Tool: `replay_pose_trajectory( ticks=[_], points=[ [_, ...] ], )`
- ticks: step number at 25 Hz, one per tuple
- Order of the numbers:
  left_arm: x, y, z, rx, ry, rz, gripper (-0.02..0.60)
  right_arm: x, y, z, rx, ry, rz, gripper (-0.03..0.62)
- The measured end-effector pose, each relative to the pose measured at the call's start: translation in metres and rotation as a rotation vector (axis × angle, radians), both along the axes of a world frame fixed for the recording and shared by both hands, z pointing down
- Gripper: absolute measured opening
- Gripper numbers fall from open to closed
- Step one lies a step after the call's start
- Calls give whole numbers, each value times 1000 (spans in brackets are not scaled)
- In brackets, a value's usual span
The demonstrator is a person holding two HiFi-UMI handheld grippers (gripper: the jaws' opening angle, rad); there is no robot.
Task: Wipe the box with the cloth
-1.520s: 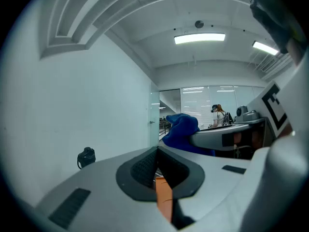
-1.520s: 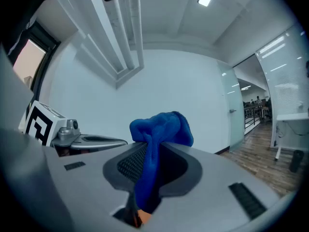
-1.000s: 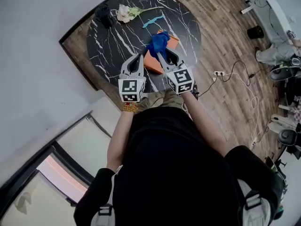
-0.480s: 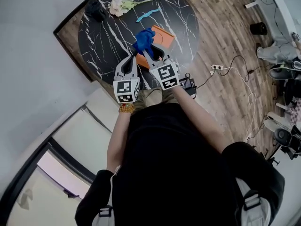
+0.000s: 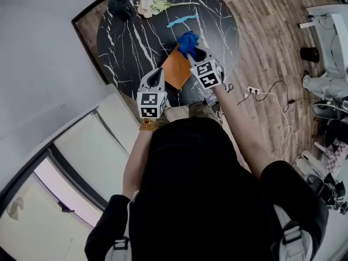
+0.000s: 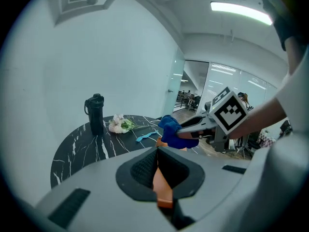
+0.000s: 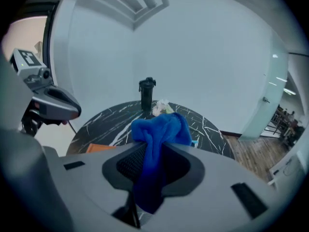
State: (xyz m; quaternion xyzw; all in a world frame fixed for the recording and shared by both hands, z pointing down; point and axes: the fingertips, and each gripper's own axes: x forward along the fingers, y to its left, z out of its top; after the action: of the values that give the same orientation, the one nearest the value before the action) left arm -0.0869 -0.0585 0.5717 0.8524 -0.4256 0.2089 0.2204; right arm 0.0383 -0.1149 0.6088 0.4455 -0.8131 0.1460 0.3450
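Looking down, I saw the orange box [image 5: 175, 69] over the near part of the black worktop [image 5: 130, 42], the blue cloth [image 5: 188, 40] at its far corner. The left gripper view showed my left gripper [image 6: 160, 164] clamped on the box's edge; the right gripper view showed my right gripper [image 7: 153, 154] clamped on the cloth.

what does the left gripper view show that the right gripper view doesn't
Only the left gripper view: the right gripper with its marker cube, and the orange box clamped in that view's own jaws. Only the right gripper view: the left gripper, and the blue cloth clamped in its own jaws. Both: box, cloth, the black marble table, black bottle, flowers.
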Motion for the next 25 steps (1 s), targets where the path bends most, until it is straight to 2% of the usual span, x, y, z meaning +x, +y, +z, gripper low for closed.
replay_pose_trajectory(
  ticks=[5, 10, 13, 16, 18, 21, 25],
  points=[
    [1, 6, 15, -106, -21, -59, 6, 19, -13, 44, -78, 152, -110, 79],
    [-5, 18, 38, -190, -64, -131, 6, 19, -18, 74, -98, 216, -206, 81],
    [-7, 28, 48, -233, -76, -174, 6, 21, -21, 76, -89, 225, -238, 86],
    [-5, 34, 60, -265, -76, -205, 6, 21, -24, 75, -88, 206, -260, 119],
    [-1, 35, 68, -282, -75, -224, 6, 21, -27, 63, -57, 171, -269, 144],
    [1, 36, 77, -304, -70, -263, 6, 17, -33, 45, 11, 125, -310, 146],
    [2, 34, 94, -339, -86, -313, 8, 20, -44, 72, -75, 144, -347, 146]
  ],
)
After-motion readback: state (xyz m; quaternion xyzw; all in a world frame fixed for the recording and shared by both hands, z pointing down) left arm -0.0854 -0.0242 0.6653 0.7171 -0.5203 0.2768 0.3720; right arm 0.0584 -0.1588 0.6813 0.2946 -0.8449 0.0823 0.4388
